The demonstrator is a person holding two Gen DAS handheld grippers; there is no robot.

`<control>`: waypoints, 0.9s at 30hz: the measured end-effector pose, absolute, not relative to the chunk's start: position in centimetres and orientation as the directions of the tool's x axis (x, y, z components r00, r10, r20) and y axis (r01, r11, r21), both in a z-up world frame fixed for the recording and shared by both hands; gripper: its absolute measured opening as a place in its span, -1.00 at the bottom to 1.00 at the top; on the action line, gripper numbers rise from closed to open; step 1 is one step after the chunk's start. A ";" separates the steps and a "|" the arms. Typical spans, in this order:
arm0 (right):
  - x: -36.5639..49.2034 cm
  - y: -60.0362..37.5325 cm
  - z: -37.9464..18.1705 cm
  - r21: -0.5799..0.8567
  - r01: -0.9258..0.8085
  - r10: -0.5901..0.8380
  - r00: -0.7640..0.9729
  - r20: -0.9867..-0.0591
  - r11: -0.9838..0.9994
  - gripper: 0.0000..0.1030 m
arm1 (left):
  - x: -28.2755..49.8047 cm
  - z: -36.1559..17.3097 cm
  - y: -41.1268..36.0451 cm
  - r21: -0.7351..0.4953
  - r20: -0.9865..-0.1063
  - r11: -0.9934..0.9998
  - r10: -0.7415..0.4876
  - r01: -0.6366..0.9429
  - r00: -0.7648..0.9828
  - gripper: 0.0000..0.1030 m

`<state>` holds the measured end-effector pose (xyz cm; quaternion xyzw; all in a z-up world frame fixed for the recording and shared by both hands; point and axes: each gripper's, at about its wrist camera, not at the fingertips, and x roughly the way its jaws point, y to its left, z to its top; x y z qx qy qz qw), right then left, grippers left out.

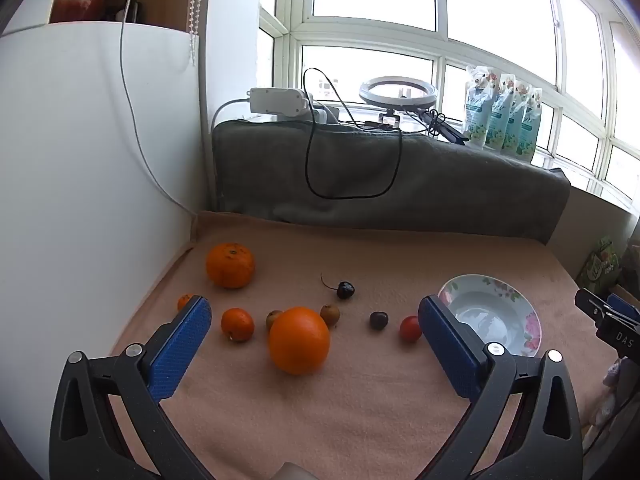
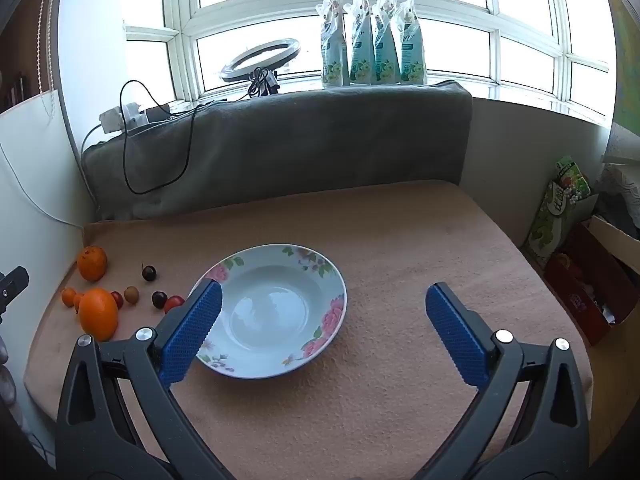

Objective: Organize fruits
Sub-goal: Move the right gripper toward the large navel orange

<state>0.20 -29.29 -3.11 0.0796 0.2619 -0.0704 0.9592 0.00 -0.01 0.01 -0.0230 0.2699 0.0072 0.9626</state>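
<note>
Both grippers spread wide, grasping nothing, above the peach cloth-covered table [image 2: 400, 240].

The left gripper [image 1: 316, 312] frames a large round orange [image 1: 299, 340] at frame centre; the right gripper [image 2: 324, 300] frames the floral-rimmed white plate [image 2: 320, 264]. "DAS" is readable at the left view's right edge.

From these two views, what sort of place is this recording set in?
Probably a home room, not a lab: a cloth-covered table beside a bay window, refill pouches and a ring light on the sill.

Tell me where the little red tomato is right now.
The red tomato lies on the peach cloth just left of the floral bowl, with a dark cherry on its other side; the right wrist view shows it there too.
</note>
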 end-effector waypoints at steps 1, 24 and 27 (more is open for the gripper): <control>0.2 -29.3 -3.1 0.116 0.177 -0.094 0.853 -0.513 0.977 1.00 | 0.0 0.0 0.0 -0.041 -0.520 0.999 -0.001 -0.024 0.854 0.99; 1.1 -28.6 -3.4 0.128 0.148 -0.057 0.843 -0.534 0.981 1.00 | 0.5 -0.2 0.4 -0.060 -0.531 0.998 -0.016 -0.019 0.847 0.99; 1.2 -28.5 -3.5 0.136 0.139 -0.045 0.844 -0.534 0.981 1.00 | 0.7 -0.4 0.5 -0.065 -0.535 0.998 -0.021 -0.016 0.845 0.99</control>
